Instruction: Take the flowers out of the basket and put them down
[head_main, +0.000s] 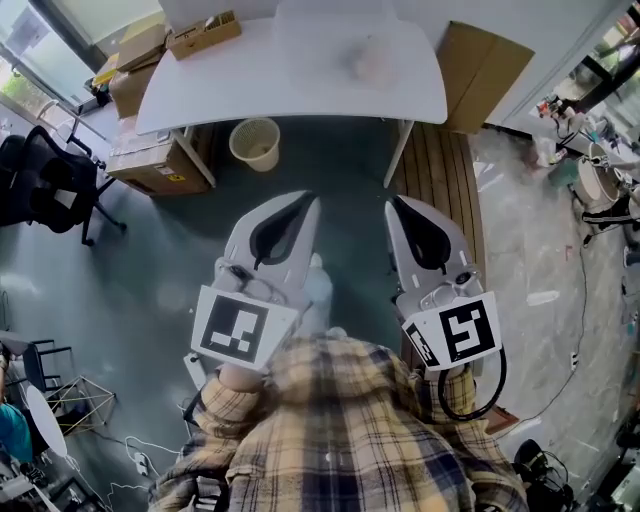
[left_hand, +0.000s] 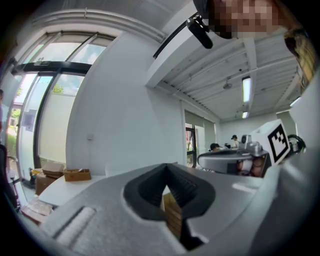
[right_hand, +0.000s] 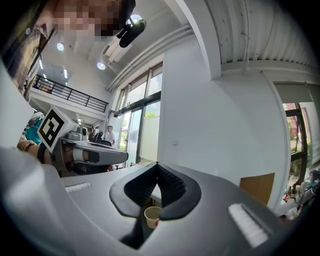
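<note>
On the white table (head_main: 250, 85) ahead lies a pale pinkish thing (head_main: 374, 60), too blurred to tell as flowers or a basket. My left gripper (head_main: 308, 198) and my right gripper (head_main: 392, 203) are held side by side above the dark floor, short of the table and pointing level at it. Each has its jaw tips touching, with nothing between them. In the left gripper view the shut tips (left_hand: 166, 165) frame the table edge. The tips (right_hand: 157, 164) in the right gripper view stand over a waste basket (right_hand: 152, 216).
A woven waste basket (head_main: 256, 143) stands under the table. A small cardboard box (head_main: 205, 35) sits on its left end, with more boxes (head_main: 150, 160) on the floor at left. Cardboard (head_main: 482, 75) leans at the right. An office chair (head_main: 50, 185) stands far left.
</note>
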